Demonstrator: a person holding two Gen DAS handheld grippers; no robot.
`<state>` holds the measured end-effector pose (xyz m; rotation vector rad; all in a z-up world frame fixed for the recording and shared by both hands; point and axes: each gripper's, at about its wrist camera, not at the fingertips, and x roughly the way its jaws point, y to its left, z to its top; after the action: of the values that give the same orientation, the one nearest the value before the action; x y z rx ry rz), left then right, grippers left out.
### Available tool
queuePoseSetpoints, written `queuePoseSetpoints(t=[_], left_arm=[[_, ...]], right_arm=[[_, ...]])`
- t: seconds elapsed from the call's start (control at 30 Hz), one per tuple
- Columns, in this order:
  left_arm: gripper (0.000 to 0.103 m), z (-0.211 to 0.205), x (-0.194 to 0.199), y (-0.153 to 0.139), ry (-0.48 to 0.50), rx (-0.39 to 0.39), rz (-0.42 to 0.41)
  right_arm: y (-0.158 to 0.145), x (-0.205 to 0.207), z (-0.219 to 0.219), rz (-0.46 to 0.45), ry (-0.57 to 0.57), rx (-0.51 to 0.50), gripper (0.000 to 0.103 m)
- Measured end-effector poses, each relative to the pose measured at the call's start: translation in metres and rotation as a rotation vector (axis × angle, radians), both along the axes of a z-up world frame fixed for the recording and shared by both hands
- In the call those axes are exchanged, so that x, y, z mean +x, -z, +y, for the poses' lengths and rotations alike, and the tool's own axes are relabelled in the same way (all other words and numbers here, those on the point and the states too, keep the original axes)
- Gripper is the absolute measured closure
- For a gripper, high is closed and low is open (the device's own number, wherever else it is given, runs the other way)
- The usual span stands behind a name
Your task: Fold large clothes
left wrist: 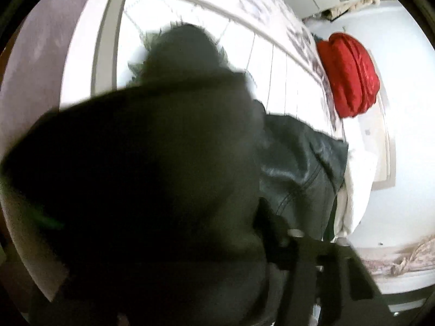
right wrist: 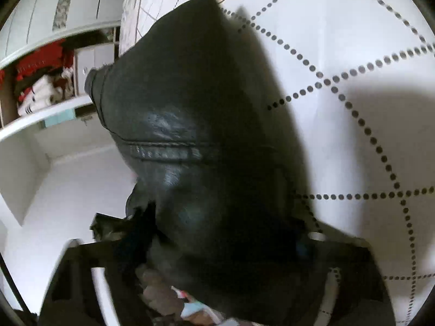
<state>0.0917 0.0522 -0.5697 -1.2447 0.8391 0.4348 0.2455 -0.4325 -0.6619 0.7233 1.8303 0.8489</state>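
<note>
One black leather jacket (right wrist: 174, 125) lies on one white bed (right wrist: 339, 54), one red bundle (left wrist: 349, 74) at two o'clock.

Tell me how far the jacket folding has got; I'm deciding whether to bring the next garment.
Done: a red garment lies bundled on the bed. In hand: the black jacket hangs bunched in front of both cameras, covering the jaws of both hand-held grippers, so neither grip can be confirmed. Left: no flat, squared fold shows; it needs laying out on the bed and folding.
</note>
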Motion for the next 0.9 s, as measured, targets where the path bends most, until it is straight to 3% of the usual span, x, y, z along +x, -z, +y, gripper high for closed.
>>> queuePoseSetpoints(t=[0.1, 0.27, 0.3, 0.37, 0.4, 0.43, 0.5, 0.57, 0.6, 0.63, 0.67, 0.7, 0.73, 0.9], left_arm=[[0.075, 0.002, 0.007, -0.005, 0.046, 0.013, -0.017], [0.078, -0.019, 0.015, -0.002, 0.177, -0.029, -0.003], [0.078, -0.020, 0.014, 0.001, 0.194, -0.043, 0.001], [0.067, -0.025, 0.015, 0.012, 0.219, -0.095, 0.014], [0.055, -0.025, 0.017, 0.020, 0.213, -0.139, 0.006], [0.049, -0.023, 0.020, 0.029, 0.208, -0.180, -0.005], [0.049, -0.018, 0.026, 0.034, 0.187, -0.191, -0.039], [0.052, -0.016, 0.038, 0.032, 0.195, -0.156, -0.057], [0.061, -0.015, 0.043, 0.028, 0.193, -0.122, -0.062], [0.069, -0.012, 0.047, 0.022, 0.185, -0.084, -0.067], [0.073, -0.008, 0.051, 0.016, 0.175, -0.059, -0.069], [0.080, -0.004, 0.055, 0.013, 0.172, -0.056, -0.076], [0.083, -0.001, 0.058, 0.009, 0.170, -0.062, -0.083], [0.089, 0.003, 0.082, -0.023, 0.209, -0.018, -0.082]], right_arm=[[-0.006, -0.013, -0.010, 0.032, 0.056, 0.018, 0.046], [-0.015, -0.040, -0.046, 0.085, 0.137, 0.010, 0.049], [-0.016, -0.046, -0.058, 0.081, 0.121, 0.008, 0.046], [-0.013, -0.050, -0.077, 0.071, 0.093, -0.019, 0.030], [-0.005, -0.051, -0.085, 0.069, 0.078, -0.052, 0.019], [-0.003, -0.049, -0.096, 0.069, 0.072, -0.057, 0.014], [0.017, -0.045, -0.096, 0.119, 0.104, 0.029, 0.000], [0.019, -0.041, -0.086, 0.123, 0.096, 0.061, 0.000], [0.015, -0.041, -0.074, 0.092, 0.059, 0.032, 0.000], [0.011, -0.042, -0.069, 0.057, 0.046, 0.008, 0.009], [0.004, -0.045, -0.065, 0.004, 0.041, -0.022, 0.025], [0.001, -0.047, -0.068, -0.013, 0.054, -0.037, 0.039], [0.001, -0.048, -0.073, 0.015, 0.090, -0.013, 0.045], [-0.027, -0.055, -0.081, -0.011, 0.134, 0.022, 0.057]])
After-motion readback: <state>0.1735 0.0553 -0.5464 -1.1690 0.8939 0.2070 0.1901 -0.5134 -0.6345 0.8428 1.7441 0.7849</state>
